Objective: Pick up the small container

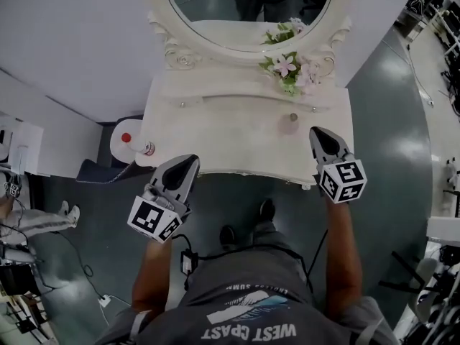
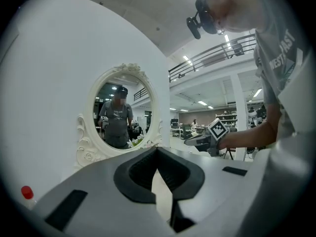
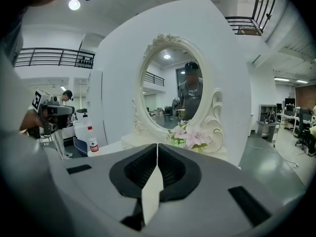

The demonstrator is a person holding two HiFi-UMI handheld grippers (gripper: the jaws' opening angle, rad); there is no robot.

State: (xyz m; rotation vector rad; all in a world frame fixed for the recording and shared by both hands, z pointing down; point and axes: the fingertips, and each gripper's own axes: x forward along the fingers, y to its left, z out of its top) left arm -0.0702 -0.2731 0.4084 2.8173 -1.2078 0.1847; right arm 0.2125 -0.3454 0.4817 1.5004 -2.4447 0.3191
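My right gripper, right of centre in the frame, is closed on nothing, and my left gripper, left of centre, is closed and empty too. The small container stands on the white tabletop, just left of my right gripper's tip.

My left gripper had its jaws closed on nothing. Beyond them, up to the left, stood the oval mirror. The right gripper hung off to their right.
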